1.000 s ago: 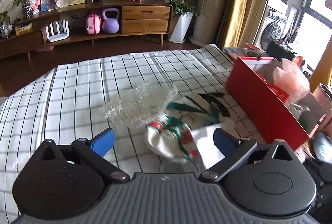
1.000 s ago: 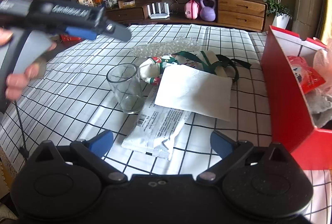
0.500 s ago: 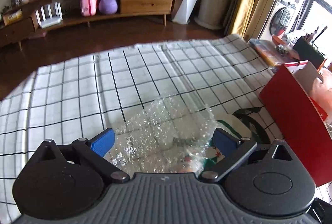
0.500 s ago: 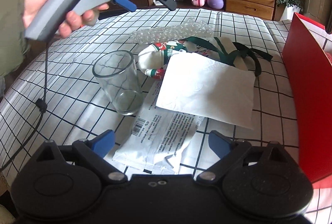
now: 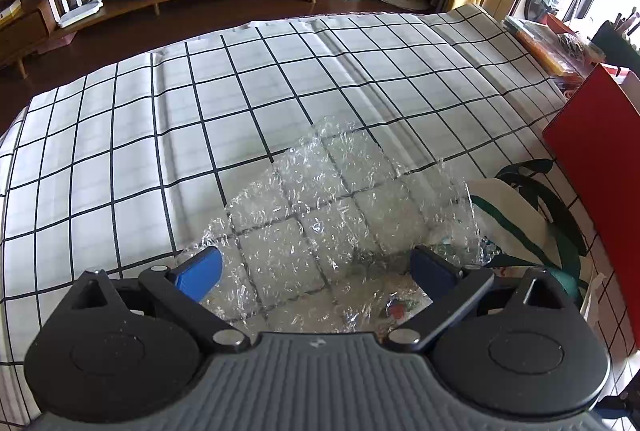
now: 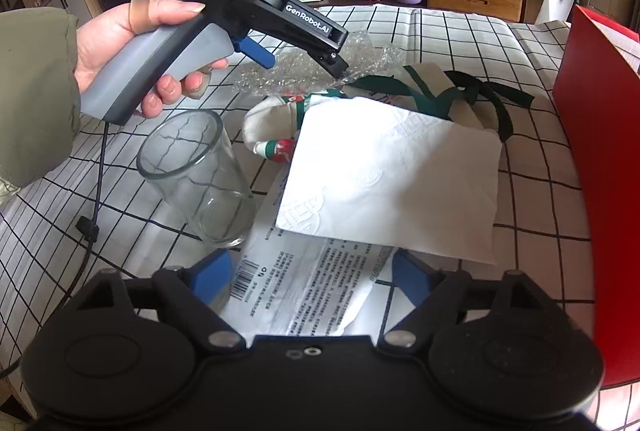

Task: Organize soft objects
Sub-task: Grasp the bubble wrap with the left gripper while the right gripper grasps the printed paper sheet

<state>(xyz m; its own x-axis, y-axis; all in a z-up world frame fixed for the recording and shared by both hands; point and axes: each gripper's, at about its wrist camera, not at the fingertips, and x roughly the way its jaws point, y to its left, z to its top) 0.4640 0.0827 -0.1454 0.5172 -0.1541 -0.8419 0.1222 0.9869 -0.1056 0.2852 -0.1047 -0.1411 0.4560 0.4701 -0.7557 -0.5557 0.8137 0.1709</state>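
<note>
A clear sheet of bubble wrap (image 5: 336, 207) lies on the checked tablecloth. My left gripper (image 5: 316, 267) is open, its blue fingers on either side of the wrap's near part; it also shows in the right wrist view (image 6: 304, 57), low over the bubble wrap (image 6: 288, 69). A white cloth bag with green straps (image 6: 424, 91) lies beside it, with a white paper napkin (image 6: 396, 175) on top and a white plastic packet (image 6: 312, 295) in front. My right gripper (image 6: 312, 279) is open above the packet.
A clear drinking glass (image 6: 200, 171) stands left of the packet. A red box (image 6: 596, 151) stands at the right table edge; it also shows in the left wrist view (image 5: 600, 159). The left gripper's cable (image 6: 92, 191) hangs over the cloth.
My left gripper has moved forward and down from above the bag until its open fingers straddle the bubble wrap. My right gripper has moved closer to the packet.
</note>
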